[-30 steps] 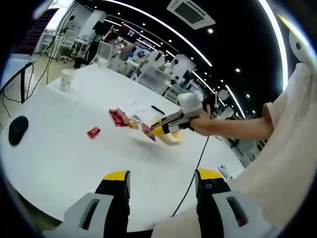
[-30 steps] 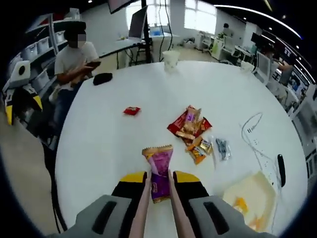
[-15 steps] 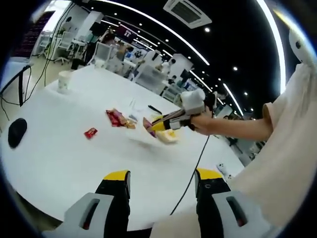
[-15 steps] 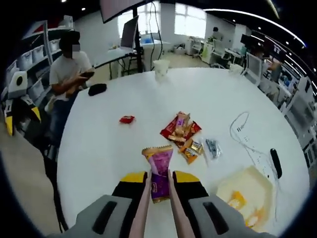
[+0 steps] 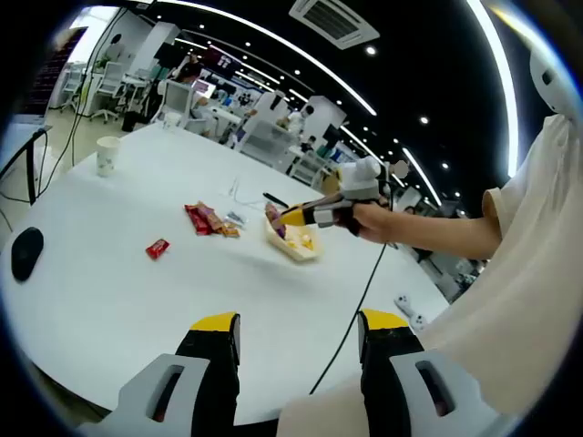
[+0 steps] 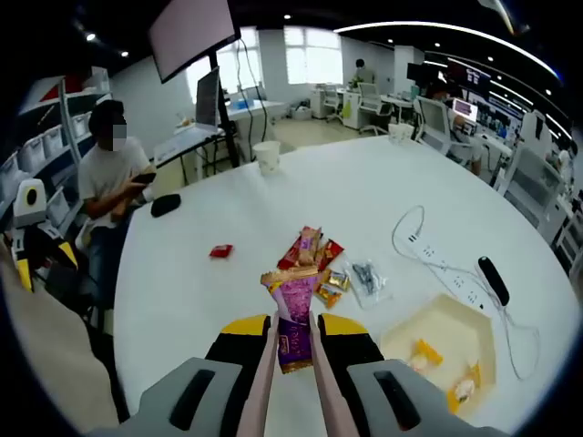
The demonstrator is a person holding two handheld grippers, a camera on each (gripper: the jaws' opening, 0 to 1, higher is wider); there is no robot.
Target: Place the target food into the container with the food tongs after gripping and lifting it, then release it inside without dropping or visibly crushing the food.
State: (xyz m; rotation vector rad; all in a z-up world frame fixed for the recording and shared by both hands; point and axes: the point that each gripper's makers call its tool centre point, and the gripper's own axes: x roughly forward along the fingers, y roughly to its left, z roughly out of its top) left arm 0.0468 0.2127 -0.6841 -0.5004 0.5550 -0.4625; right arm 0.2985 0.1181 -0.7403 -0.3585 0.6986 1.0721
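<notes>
My right gripper (image 6: 291, 326) is shut on a pair of pale food tongs (image 6: 262, 382), and the tong tips pinch a purple snack packet (image 6: 293, 300) held above the white table (image 6: 182, 300). The pale yellow container (image 6: 455, 319) lies lower right with a few snacks in it. In the left gripper view the right gripper (image 5: 314, 215), held in a person's hand (image 5: 369, 220), carries the purple packet (image 5: 273, 216) just over the container's (image 5: 293, 246) far edge. My left gripper (image 5: 299, 324) is open with nothing between its jaws, low at the table's near side.
A pile of snack packets (image 6: 314, 259) and a lone red packet (image 6: 220, 251) lie mid-table. A paper cup (image 6: 267, 157), a black mouse (image 6: 166, 205), a power strip (image 6: 453, 282) with its cable and a black remote (image 6: 492, 279) are also there. A person (image 6: 114, 173) sits at the left.
The right gripper has carried the purple packet across the table toward the container, now at its edge. The left gripper has stayed open and low.
</notes>
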